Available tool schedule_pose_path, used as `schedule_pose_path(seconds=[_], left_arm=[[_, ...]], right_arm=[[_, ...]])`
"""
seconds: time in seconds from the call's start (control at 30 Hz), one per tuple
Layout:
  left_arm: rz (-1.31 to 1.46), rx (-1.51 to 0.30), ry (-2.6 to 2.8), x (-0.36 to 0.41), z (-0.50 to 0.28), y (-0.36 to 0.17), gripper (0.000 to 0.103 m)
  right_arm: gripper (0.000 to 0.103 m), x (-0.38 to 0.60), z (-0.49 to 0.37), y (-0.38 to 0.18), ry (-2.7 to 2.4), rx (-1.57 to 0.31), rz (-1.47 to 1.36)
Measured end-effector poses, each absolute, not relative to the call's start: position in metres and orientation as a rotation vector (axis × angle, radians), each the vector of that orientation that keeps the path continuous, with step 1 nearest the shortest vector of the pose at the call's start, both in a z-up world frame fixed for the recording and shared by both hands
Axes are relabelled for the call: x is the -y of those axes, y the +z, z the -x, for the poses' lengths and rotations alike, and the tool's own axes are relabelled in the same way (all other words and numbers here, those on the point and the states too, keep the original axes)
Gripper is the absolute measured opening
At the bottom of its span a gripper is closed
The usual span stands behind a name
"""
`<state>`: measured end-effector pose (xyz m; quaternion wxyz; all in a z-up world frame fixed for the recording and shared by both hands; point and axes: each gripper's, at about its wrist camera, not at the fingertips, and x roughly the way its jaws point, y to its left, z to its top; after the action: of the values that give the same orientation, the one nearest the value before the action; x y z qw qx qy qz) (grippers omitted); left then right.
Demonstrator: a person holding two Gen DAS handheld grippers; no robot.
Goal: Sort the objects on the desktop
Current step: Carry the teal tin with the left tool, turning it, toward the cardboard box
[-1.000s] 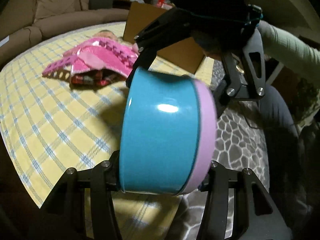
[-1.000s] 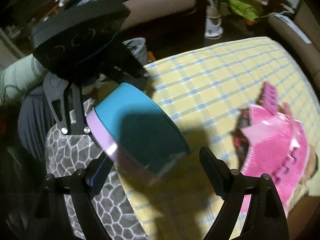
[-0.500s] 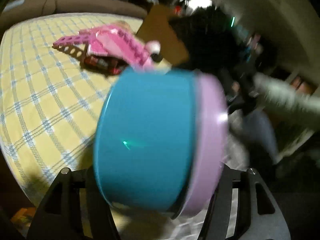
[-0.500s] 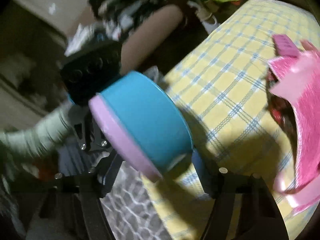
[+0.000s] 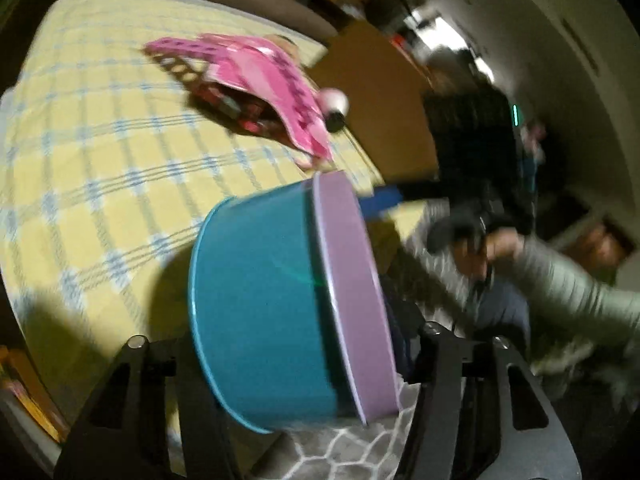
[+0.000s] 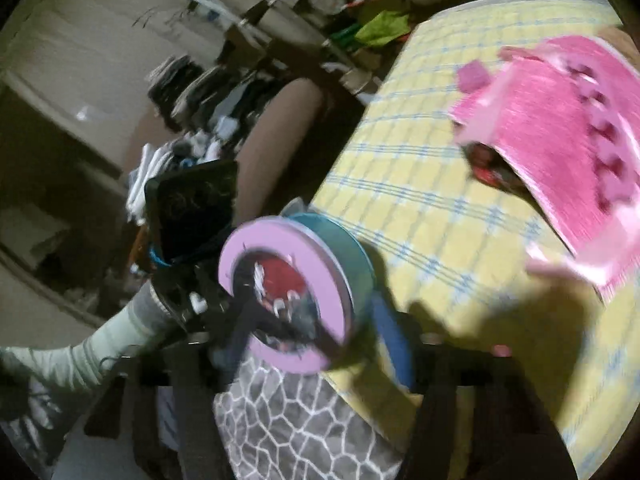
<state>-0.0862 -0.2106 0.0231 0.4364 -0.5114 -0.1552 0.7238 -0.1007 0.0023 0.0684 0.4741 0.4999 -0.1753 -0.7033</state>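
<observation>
Tin (image 5: 280, 312), one, teal with lilac lid, tilted on its side over the bed's near edge. We see the left hand-held gripper (image 5: 296, 364) clamping it, jaws closing. Right hand-held gripper (image 6: 304, 344) stands partly spread at the lid; grip unclear. One pink basket (image 5: 264, 84) lies mid-bed; yellow plaid bedspread (image 5: 100, 152) open around it. No legible writing.
</observation>
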Motion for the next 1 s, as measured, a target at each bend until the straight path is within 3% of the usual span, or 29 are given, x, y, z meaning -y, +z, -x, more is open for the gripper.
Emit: schedule_pose_path(seconds=[0.13, 0.23, 0.43, 0.57, 0.73, 1.0], left_arm=[[1.307, 0.854, 1.844, 0.236, 0.077, 0.003, 0.046], [1.164, 1.056, 1.796, 0.239, 0.067, 0.009, 0.05], [1.014, 1.268, 1.705, 0.225, 0.051, 0.016, 0.049], [0.945, 1.43, 1.582, 0.208, 0.052, 0.014, 0.049], [0.953, 1.414, 1.542, 0.162, 0.056, 0.038, 0.049], [0.951, 1.219, 1.523, 0.072, 0.097, 0.114, 0.048]], right_arm=[[0.072, -0.018, 0.084, 0.049, -1.745, 0.62, -1.24], [0.072, -0.022, 0.072, 0.041, -1.742, 0.727, -1.235], [0.077, -0.035, 0.05, 0.043, -1.685, 1.028, -1.16], [0.079, -0.044, 0.043, 0.052, -1.678, 1.123, -1.099], [0.079, -0.054, 0.033, 0.069, -1.646, 1.181, -1.024], [0.062, -0.121, 0.028, 0.153, -1.791, 1.155, -0.854]])
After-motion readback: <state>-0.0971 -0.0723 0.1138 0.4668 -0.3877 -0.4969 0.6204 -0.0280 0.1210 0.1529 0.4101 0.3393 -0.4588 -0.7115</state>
